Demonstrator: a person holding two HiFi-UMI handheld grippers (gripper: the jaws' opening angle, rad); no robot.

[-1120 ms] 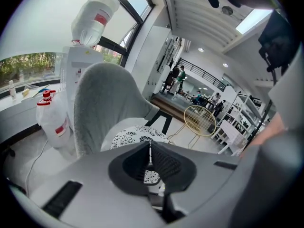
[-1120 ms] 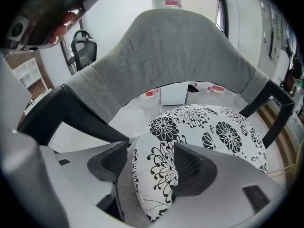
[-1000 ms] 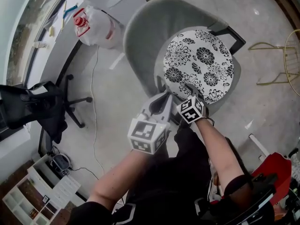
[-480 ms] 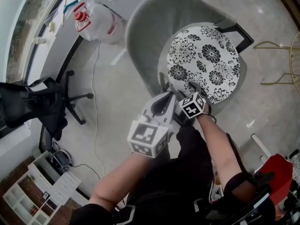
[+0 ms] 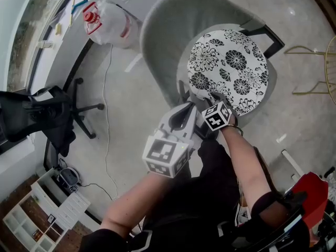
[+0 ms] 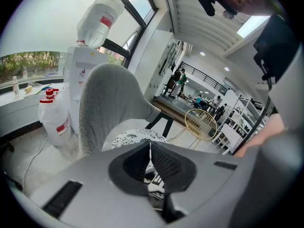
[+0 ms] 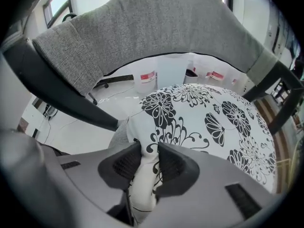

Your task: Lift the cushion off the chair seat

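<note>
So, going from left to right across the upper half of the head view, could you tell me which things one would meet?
Black swivel office chair → translucent plastic water jug with red label → black-and-white floral round cushion → gold wire-frame chair.

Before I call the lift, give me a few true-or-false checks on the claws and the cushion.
1. The right claw grips the cushion by its near edge. True; its jaws have just been closing, with that edge between them.
2. The left claw grips the cushion too. False: its jaws are together and empty, short of the cushion.
3. The cushion is plain grey. False: it is white with black flowers; the chair is grey.
4. Most of the cushion lies on the chair seat. True.
</note>
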